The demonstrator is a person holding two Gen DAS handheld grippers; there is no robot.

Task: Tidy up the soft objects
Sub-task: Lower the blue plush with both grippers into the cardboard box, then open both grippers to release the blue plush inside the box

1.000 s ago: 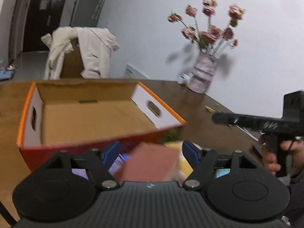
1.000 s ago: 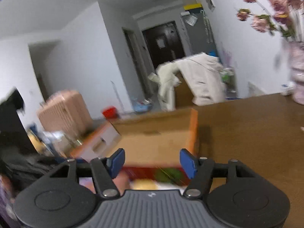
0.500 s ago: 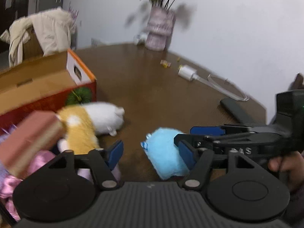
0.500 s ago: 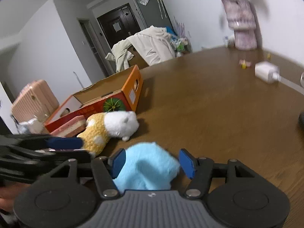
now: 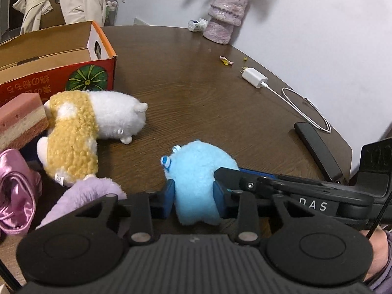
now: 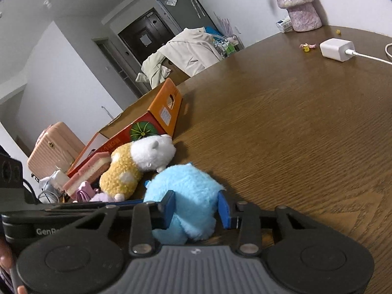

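Left tongs (image 5: 194, 202): jaws closing, blue pads pressed into both flanks of the blue plush toy (image 5: 198, 171), which sits on the desk (image 5: 196, 78) between them.

Right tongs (image 6: 197, 208): jaws closing, pads sunk into the same blue plush toy (image 6: 186, 196) from the other side; both pairs grip the one toy, their fingers crossing beside it.

Soft items, counted:
- Blue plush toy, one, in the tongs, near the desk's front edge.
- Yellow-and-white plush toy (image 5: 93, 127), one, lying on its side just left of the blue one, apart from it.
- Lilac plush (image 5: 83, 198), one, beside the left tongs, touching the yellow toy's lower end.
- Pink satin item (image 5: 14, 191), one, at the far left.
- Layered pink sponge block (image 5: 22, 122), one, against the yellow toy.

Container: orange cardboard box (image 5: 58, 58), one, open at the top, behind the toys; what is in it cannot be told.

Open room: broad bare wood from the blue toy toward the wall and the desk's curved right edge.

Along that edge: white charger (image 5: 253, 77) with coiled cable (image 5: 303, 107), one; flat black bar (image 5: 317, 154), one; pink vase (image 5: 226, 14), one, at the far rim.
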